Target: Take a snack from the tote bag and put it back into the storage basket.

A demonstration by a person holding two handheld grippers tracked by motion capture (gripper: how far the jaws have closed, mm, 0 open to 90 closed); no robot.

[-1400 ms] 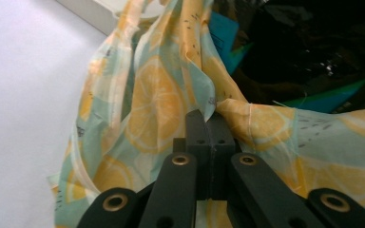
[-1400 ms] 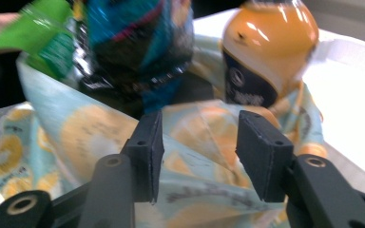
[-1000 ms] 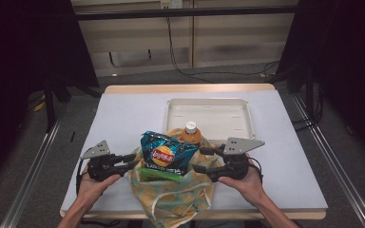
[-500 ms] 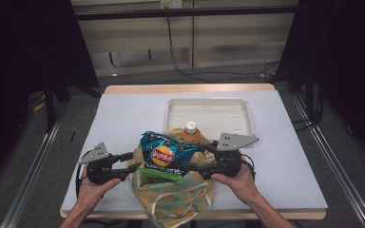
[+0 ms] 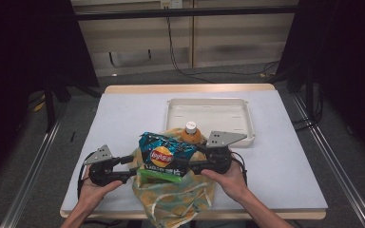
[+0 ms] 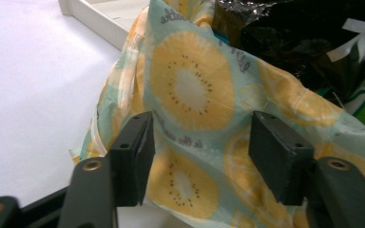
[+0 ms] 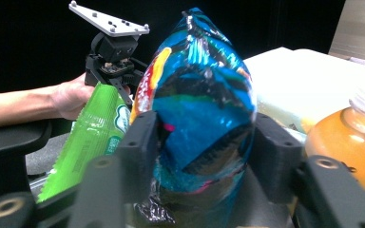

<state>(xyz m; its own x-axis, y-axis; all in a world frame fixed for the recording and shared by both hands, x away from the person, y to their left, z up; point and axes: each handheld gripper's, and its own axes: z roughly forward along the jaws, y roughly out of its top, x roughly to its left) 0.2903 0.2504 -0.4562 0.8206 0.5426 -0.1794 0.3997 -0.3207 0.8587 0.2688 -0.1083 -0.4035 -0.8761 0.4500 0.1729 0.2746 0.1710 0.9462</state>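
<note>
1. Nearest the table's front edge lies a cloth bag (image 5: 176,199) printed with yellow citrus slices on pale green, its lower part hanging slightly over the edge between the person's forearms.
2. The person's left hand (image 5: 91,190) holds the left gripper (image 5: 132,172) against the bag's left side. In the left gripper view its two black jaws stand apart with the printed fabric (image 6: 195,123) spread behind and between them; the pads (image 6: 135,156) do not press on the cloth. These jaws have just been opening.
3. The right hand (image 5: 230,179) carries the right gripper (image 5: 190,166) at the bag's right side. In the right gripper view its jaws sit on either side of a blue chip bag (image 7: 202,118), the pads (image 7: 142,142) right against its crinkled foil. They have just been closing, with the chip bag between them.
4. That chip bag (image 5: 164,154) stands upright out of the cloth bag's mouth, at the middle of the table.
5. Just in front of it, a green snack packet (image 5: 159,176) lies across the bag's opening.
6. Behind the chip bag, an orange bottle with a white cap (image 5: 190,133) stands in the cloth bag.
7. Farther back, a shallow white tray (image 5: 209,102) rests on the white table (image 5: 123,114), touching the bag's rear.
</note>
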